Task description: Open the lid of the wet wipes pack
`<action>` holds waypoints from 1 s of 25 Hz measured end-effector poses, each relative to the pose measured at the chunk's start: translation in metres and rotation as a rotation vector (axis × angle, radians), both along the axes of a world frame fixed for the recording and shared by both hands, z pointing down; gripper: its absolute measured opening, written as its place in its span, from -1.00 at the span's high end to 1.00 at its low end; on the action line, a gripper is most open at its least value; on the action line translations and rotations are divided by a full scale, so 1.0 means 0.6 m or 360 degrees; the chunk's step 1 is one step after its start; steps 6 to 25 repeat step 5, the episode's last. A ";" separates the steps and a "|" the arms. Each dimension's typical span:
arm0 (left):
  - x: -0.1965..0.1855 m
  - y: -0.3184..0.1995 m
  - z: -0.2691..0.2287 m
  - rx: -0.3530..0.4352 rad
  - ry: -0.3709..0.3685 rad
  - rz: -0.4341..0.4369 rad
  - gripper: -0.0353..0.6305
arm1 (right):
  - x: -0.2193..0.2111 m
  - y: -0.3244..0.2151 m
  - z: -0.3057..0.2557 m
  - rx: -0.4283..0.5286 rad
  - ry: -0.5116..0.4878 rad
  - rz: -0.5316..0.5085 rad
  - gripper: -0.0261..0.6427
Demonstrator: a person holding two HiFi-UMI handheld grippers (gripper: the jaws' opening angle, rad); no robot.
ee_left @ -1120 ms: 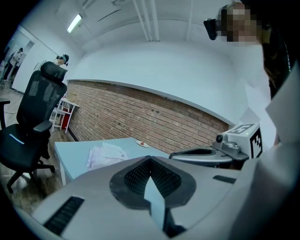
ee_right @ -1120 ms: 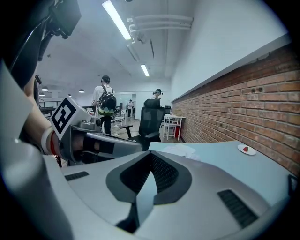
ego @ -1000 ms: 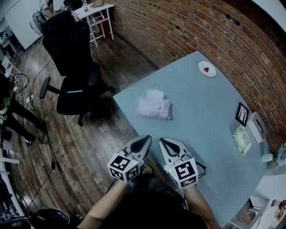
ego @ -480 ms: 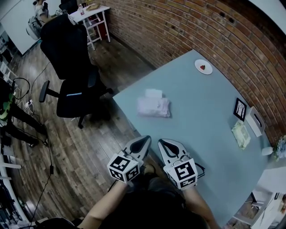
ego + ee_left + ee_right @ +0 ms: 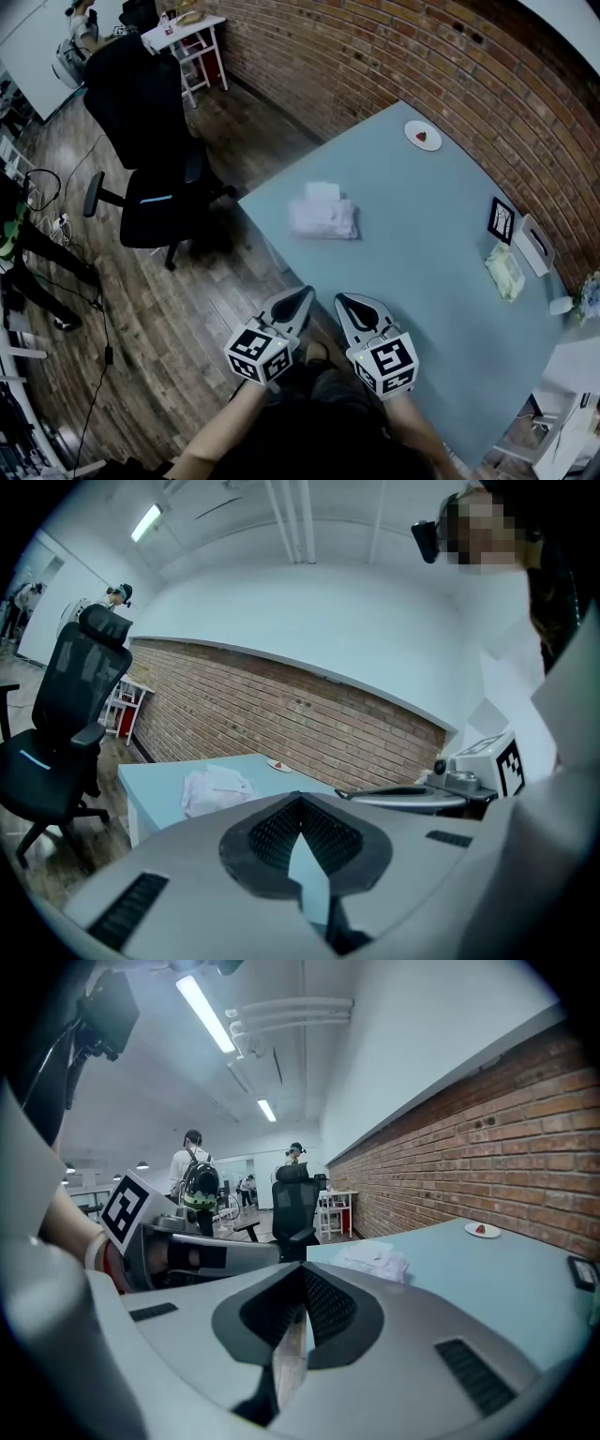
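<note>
**Both tongs pressed shut at the near edge of the desk, far from the wipes pack**

Seen from the head view, little had changed over the last second. The left tongs (image 5: 304,294) and the right tongs (image 5: 346,301) sat side by side close to the person's body, at the near corner of the pale blue desk (image 5: 422,244). Against the earlier pictures they had barely shifted. The desk and the brick wall slid a little in the frame, which read as the head camera moving rather than the tongs moving.

Each pair of tongs was pressed together with nothing between the tips. The left gripper view and the right gripper view both showed the dark pads meeting at the front.

The wet wipes pack (image 5: 323,217), soft and whitish, lay well apart from both tongs, near the far left corner of the desk. A paler flat square showed at its far edge. From this distance it could not be told whether that was the lid raised or something else.

For the task, neither pair of tongs was in reach of the lid, so nothing was acting on it. The scene would fit tongs yet to travel out to a shut lid, and equally tongs drawn back from a lid already lifted.

A small plate (image 5: 422,135) stood at the desk's far corner.
</note>
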State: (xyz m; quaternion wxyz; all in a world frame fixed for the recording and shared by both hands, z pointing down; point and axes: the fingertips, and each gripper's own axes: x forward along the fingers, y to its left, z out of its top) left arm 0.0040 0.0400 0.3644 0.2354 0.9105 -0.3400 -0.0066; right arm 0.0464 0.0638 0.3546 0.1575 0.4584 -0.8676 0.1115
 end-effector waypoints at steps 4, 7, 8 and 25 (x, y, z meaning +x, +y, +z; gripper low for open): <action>-0.009 0.010 -0.001 0.0004 0.0003 -0.0008 0.86 | -0.004 0.013 0.005 0.0007 0.0050 0.0009 0.87; -0.012 0.012 -0.001 0.0004 0.0002 -0.0011 0.86 | -0.006 0.015 0.005 0.0009 0.0054 0.0008 0.87; -0.012 0.012 -0.001 0.0004 0.0002 -0.0011 0.86 | -0.006 0.015 0.005 0.0009 0.0054 0.0008 0.87; -0.012 0.012 -0.001 0.0004 0.0002 -0.0011 0.86 | -0.006 0.015 0.005 0.0009 0.0054 0.0008 0.87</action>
